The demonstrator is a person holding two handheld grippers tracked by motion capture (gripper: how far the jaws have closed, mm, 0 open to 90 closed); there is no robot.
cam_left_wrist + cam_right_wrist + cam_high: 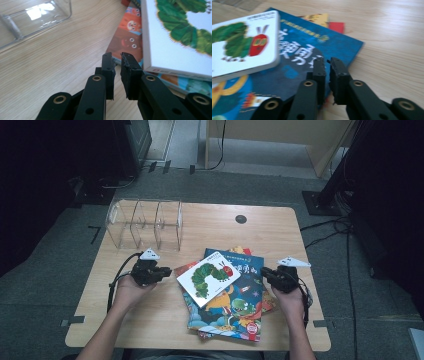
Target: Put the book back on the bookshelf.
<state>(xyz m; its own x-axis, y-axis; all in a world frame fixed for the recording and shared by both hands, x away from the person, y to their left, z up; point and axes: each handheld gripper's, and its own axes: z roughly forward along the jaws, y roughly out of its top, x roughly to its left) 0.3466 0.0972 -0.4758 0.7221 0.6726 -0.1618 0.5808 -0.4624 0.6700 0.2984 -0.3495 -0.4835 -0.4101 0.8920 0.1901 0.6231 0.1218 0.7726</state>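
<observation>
A white board book with a green caterpillar (pixel 209 279) (pixel 175 37) (pixel 239 45) lies on top of a blue picture book (pixel 240 300) (pixel 312 47), which tops a loose pile of several books at the table's front middle. My left gripper (pixel 167 270) (pixel 117 56) hovers just left of the pile, jaws almost together with nothing between them. My right gripper (pixel 265 272) (pixel 327 61) sits at the pile's right edge over the blue book's corner, its jaws likewise nearly touching and empty. Neither gripper touches a book.
A clear plastic divider rack (pixel 145 224) (pixel 32 17) stands at the back left of the wooden table (pixel 220 220). A small black round disc (pixel 241 219) lies near the far edge. Cables and dark stands ring the table on the floor.
</observation>
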